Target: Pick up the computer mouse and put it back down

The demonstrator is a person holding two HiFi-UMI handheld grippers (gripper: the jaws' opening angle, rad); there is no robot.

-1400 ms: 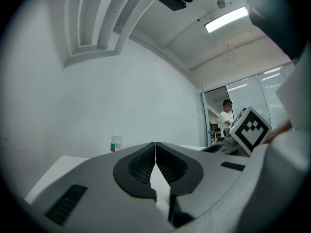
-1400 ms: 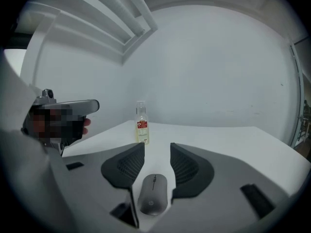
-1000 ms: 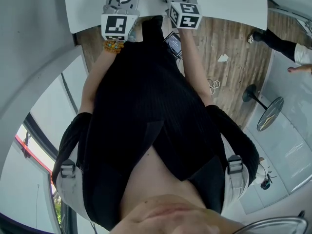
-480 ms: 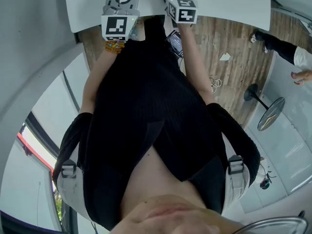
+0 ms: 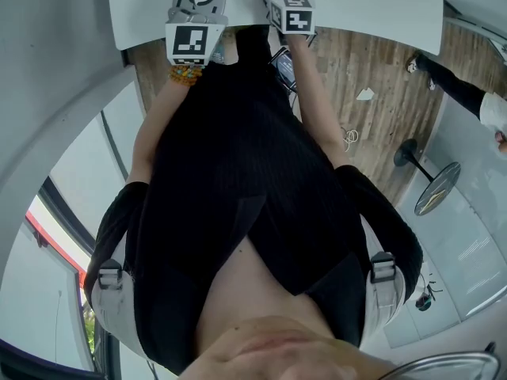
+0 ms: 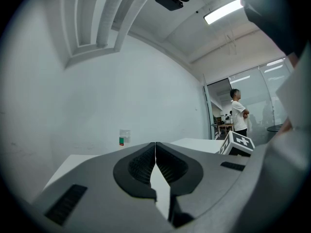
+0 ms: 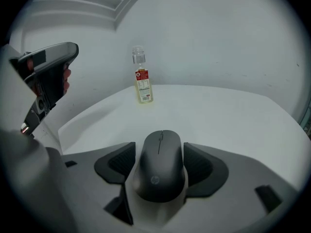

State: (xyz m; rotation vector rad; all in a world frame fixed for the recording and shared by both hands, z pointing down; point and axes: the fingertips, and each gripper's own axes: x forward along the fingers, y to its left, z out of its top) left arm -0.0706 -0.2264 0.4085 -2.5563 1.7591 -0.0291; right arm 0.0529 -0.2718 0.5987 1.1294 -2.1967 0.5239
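A dark grey computer mouse lies on the white table, its front toward the wall. My right gripper is tilted down over it. Its jaws are opening, with one ribbed pad on each side of the mouse, close to its flanks; I see no pressing grip. My left gripper is held level over the table, pads touching at the tips with nothing between them. In the head view both grippers' marker cubes, left and right, reach over the table's near edge; the mouse is hidden there.
A small clear bottle with yellow liquid stands near the wall at the back of the table. The left gripper hangs at the left of the right gripper view. A person stands far off in the room. Wooden floor lies below.
In the head view the right gripper's cube has shifted up the picture, further over the table, and shows smaller. The left gripper has stayed put.
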